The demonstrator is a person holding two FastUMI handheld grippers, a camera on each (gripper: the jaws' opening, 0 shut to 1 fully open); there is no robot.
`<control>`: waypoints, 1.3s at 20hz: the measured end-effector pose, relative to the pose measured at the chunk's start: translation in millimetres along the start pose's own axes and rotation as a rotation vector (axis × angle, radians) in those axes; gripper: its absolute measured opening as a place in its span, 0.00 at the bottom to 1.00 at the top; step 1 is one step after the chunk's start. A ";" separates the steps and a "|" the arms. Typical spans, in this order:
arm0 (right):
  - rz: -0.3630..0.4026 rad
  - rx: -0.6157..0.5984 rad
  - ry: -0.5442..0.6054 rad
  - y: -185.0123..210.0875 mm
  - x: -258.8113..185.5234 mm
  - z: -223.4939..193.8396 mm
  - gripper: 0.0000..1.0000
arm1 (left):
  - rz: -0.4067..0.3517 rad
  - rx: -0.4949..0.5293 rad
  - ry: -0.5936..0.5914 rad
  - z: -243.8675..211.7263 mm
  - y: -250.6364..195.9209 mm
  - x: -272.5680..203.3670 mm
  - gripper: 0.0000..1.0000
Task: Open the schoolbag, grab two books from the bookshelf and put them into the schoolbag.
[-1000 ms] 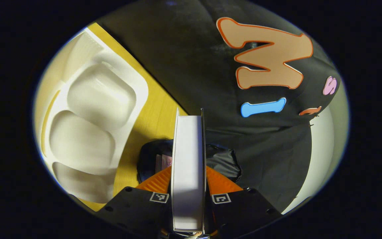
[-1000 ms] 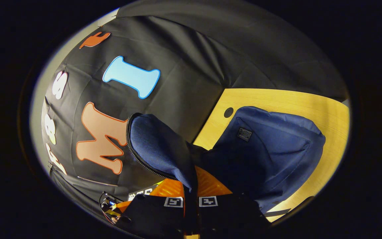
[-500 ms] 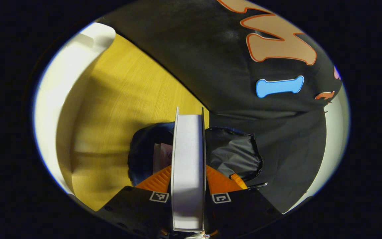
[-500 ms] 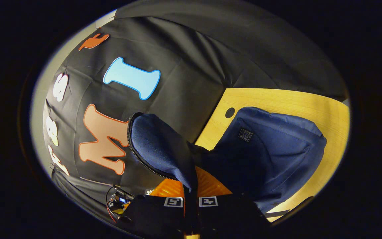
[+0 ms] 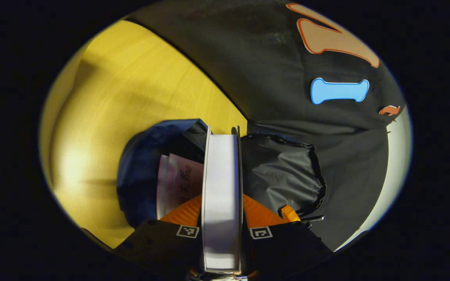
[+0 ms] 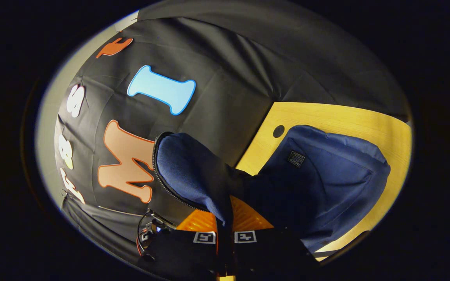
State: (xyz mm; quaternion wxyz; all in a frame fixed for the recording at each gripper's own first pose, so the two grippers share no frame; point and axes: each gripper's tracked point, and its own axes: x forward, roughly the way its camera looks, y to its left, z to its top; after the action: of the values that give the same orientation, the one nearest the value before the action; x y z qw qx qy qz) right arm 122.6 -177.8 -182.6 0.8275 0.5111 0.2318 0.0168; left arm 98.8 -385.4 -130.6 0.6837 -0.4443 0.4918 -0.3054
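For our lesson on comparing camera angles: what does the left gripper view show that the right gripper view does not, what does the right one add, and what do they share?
Left gripper view alone: the left gripper shut on a white book held edge-on over the schoolbag's open mouth, with another book already inside against the dark lining.

Right gripper view alone: the right gripper shut on the bag's zipper-edged flap, lifting it, and the schoolbag's blue outside with a small label.

Both share: the schoolbag, the yellow wooden table and the booth's black cloth wall.
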 end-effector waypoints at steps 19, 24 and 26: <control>0.057 -0.052 0.051 14.1 11.9 -11.8 0.03 | -0.102 -0.182 -0.046 -43.7 -12.5 83.6 0.33; 0.056 -0.041 0.044 8.7 10.8 -7.1 0.03 | -0.082 -0.222 -0.045 -42.9 -6.7 86.0 0.35; 0.050 -0.047 0.042 6.7 10.8 -6.7 0.03 | -0.040 -0.233 -0.037 -44.2 0.8 86.1 0.37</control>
State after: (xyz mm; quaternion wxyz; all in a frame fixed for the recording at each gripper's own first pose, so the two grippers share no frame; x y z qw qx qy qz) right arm 130.9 -166.1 -183.3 0.8335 0.4969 0.2356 0.0538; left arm 85.5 -472.2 -171.2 0.6303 -0.5361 0.5022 -0.2513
